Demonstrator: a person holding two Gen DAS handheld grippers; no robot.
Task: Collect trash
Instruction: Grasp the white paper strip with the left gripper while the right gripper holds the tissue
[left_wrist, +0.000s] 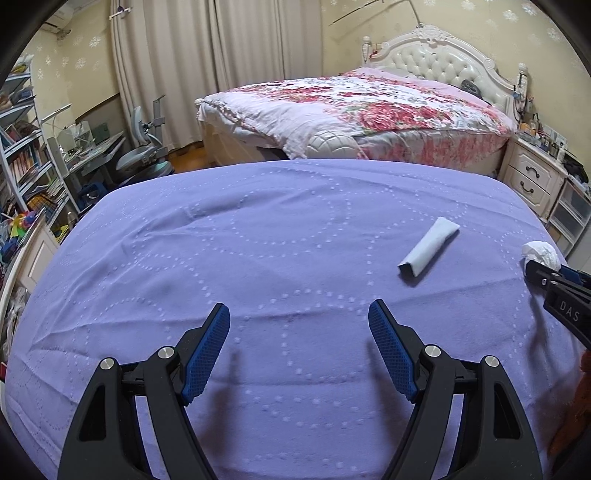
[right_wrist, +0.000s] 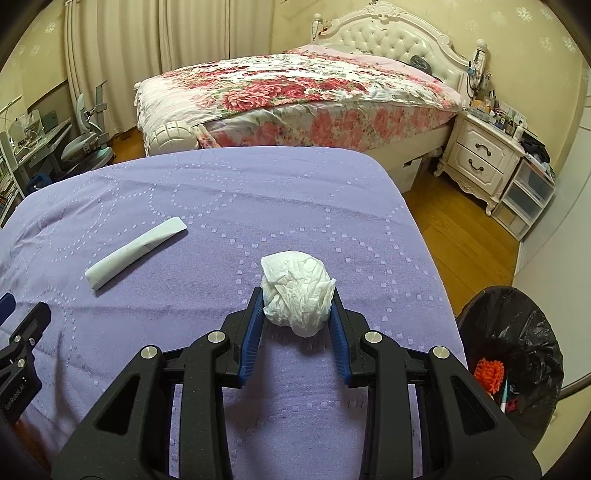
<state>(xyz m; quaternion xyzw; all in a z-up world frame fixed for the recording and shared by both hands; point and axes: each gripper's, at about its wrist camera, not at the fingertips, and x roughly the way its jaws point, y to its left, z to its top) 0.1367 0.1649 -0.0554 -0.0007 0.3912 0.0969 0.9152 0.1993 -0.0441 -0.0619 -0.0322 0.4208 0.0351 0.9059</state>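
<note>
A crumpled white tissue ball (right_wrist: 295, 291) sits between the blue pads of my right gripper (right_wrist: 297, 295), which is shut on it just above the purple cloth (right_wrist: 258, 192). The same tissue ball (left_wrist: 541, 251) shows at the right edge of the left wrist view, in front of the right gripper's fingers (left_wrist: 535, 271). A folded pale-blue paper strip (left_wrist: 428, 251) lies flat on the cloth, ahead and to the right of my left gripper (left_wrist: 299, 314), which stands open and empty over the purple cloth (left_wrist: 258, 221). In the right wrist view the paper strip (right_wrist: 136, 251) lies to the left.
A bin with a black bag (right_wrist: 517, 354) stands on the wooden floor right of the table and holds an orange item. A bed with a floral quilt (right_wrist: 295, 88) lies beyond; a white nightstand (right_wrist: 480, 155) is at its right. A desk and chair (left_wrist: 144, 144) stand at far left.
</note>
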